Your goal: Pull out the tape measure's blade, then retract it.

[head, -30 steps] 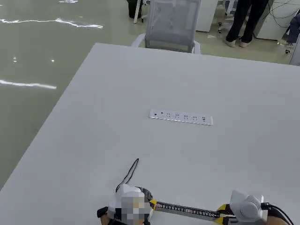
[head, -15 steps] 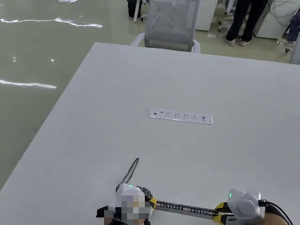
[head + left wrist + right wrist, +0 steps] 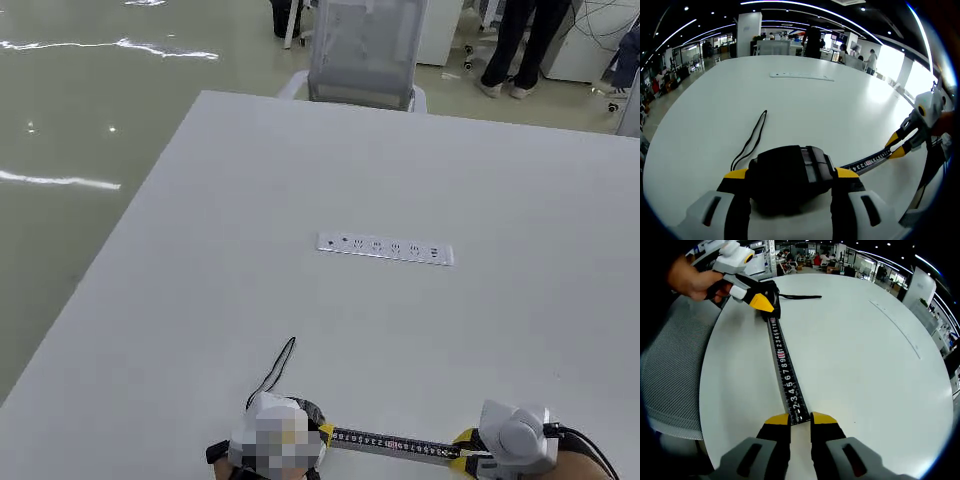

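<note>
The black tape measure case (image 3: 790,162) sits on the white table (image 3: 400,160), and my left gripper (image 3: 791,176) is shut on its sides. Its yellow-black blade (image 3: 784,365) lies pulled out flat across the table toward my right gripper (image 3: 800,418), which is shut on the blade's end hook. In the head view the blade (image 3: 395,444) spans from the left gripper (image 3: 312,430) to the right gripper (image 3: 459,453) at the near table edge. The case's black wrist cord (image 3: 277,368) trails away over the table.
A white power strip (image 3: 386,248) lies in the middle of the table. A grey mesh chair (image 3: 365,50) stands at the far edge, with a person's legs (image 3: 520,45) beyond it. A mesh chair (image 3: 675,375) is close to the near edge.
The right gripper has shifted slightly left toward the case, so the exposed blade looks a little shorter. The left gripper and case have stayed put.
</note>
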Tool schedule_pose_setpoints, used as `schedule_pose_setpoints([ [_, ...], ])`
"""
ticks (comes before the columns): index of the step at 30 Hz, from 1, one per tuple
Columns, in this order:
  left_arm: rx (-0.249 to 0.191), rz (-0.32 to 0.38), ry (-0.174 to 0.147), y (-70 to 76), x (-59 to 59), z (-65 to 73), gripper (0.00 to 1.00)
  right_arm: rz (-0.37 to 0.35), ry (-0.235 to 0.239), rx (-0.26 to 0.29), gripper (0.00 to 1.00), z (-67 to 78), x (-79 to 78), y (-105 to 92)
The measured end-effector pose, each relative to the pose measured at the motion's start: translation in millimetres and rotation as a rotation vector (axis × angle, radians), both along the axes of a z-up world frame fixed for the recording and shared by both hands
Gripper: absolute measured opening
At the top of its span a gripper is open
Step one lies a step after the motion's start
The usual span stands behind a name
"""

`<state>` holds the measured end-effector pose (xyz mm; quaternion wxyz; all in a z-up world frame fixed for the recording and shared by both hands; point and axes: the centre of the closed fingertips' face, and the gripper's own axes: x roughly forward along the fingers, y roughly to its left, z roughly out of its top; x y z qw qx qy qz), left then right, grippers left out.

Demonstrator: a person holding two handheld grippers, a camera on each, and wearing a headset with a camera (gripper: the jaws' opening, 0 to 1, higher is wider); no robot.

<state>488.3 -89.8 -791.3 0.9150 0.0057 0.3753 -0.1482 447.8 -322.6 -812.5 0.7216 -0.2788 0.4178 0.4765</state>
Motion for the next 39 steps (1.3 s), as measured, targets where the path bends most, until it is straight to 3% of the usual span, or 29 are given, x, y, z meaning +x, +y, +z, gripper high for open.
schedule_pose_setpoints([
  [39, -0.007, -0.007, 0.013, -1.3, -0.6, -1.2, 0.62, -0.006, 0.001, 0.018, 0.14, 0.4, 1.4, 12.6],
])
